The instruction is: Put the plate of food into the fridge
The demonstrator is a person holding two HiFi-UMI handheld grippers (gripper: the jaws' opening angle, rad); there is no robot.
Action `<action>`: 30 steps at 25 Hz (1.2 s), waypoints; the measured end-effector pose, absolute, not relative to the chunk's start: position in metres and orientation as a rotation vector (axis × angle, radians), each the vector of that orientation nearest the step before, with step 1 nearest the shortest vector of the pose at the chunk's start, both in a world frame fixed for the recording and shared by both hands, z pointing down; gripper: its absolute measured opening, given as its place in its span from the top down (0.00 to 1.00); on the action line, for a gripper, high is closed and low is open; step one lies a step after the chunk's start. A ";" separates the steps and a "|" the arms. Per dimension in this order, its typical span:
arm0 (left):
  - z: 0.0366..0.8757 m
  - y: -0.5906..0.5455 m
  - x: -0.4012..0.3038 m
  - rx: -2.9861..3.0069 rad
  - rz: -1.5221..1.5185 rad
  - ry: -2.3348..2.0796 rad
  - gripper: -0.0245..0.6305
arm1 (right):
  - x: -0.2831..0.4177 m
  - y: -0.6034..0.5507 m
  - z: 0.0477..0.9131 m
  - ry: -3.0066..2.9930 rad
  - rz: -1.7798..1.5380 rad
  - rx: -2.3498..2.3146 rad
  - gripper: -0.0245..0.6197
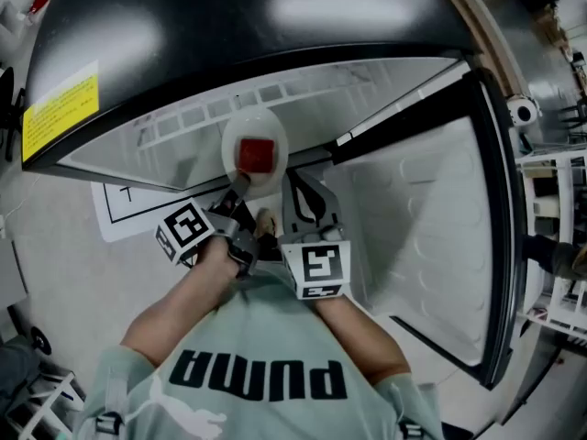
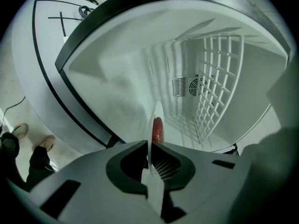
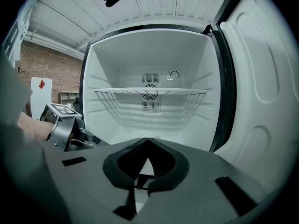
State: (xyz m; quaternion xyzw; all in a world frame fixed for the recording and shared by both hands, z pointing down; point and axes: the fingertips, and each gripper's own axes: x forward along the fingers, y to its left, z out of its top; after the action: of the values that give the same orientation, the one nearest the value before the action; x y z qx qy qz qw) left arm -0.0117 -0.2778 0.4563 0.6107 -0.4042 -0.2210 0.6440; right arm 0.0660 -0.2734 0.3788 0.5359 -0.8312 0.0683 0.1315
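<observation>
Fridge (image 3: 149, 55) open: smooth white moulded liner, door (image 1: 431, 236) swung right, white wire shelf (image 3: 149, 91) mid-height. Step looks like plate entry. Round white plate (image 1: 248, 122) with red block of food (image 1: 257, 154) sits at the opening, rim pinched by left gripper (image 2: 150, 146). Right gripper (image 3: 148, 141) has its jaws together, empty. Next: keep level, set it inside.

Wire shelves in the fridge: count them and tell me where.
1. The wire shelf spans the fridge about halfway up; its lowest part is partly hidden.
</observation>
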 end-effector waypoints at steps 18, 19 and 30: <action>0.493 -0.336 -0.015 1.263 -0.558 -1.036 0.93 | 0.079 -0.308 0.397 -2.395 0.194 1.418 0.95; 0.495 -0.338 -0.015 1.255 -0.560 -1.040 0.93 | 0.079 -0.309 0.398 -2.396 0.199 1.418 0.95; 0.511 -0.355 -0.013 1.204 -0.572 -1.062 0.93 | 0.087 -0.314 0.405 -2.388 0.252 1.443 0.95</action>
State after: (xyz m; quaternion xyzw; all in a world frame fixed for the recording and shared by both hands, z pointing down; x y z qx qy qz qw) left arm -0.0127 -0.3554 0.5111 0.5318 -0.4688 -0.2526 0.6585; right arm 0.0865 -0.3136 0.4051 0.5077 -0.8401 0.0885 0.1690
